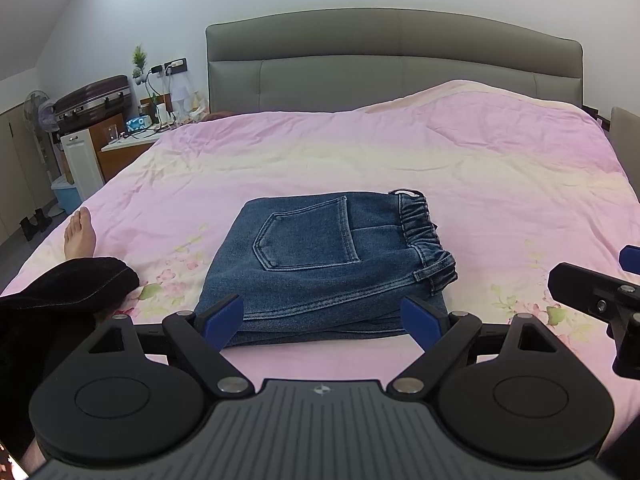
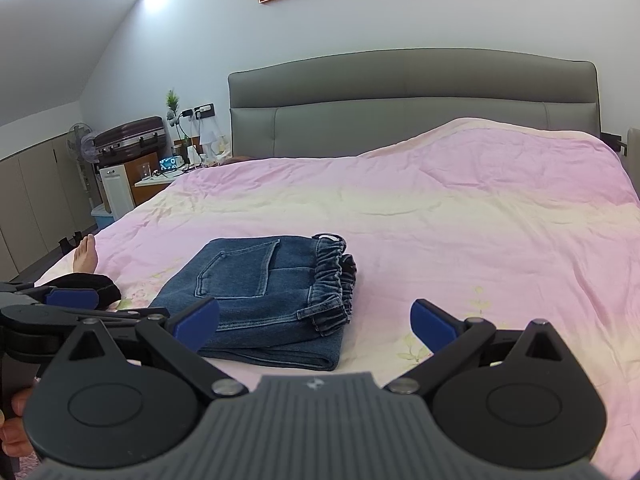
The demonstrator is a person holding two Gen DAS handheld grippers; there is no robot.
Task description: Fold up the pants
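Observation:
The blue jeans [image 1: 320,268] lie folded into a compact stack on the pink bedspread [image 1: 440,168], back pocket up, elastic waistband to the right. My left gripper [image 1: 324,320] is open, just in front of the stack's near edge, holding nothing. My right gripper [image 2: 316,324] is open and empty, in front of the stack's right near corner; the jeans [image 2: 260,300] sit left of its centre. The right gripper's side shows at the left wrist view's right edge [image 1: 600,296]; the left gripper shows at the right wrist view's left edge [image 2: 60,304].
A person's bare foot [image 1: 79,236] and black-clad leg [image 1: 60,284] rest on the bed's left side. A grey headboard [image 1: 392,68] stands behind. A cluttered nightstand [image 1: 132,136], suitcase [image 1: 92,102] and fan [image 1: 38,110] stand left of the bed.

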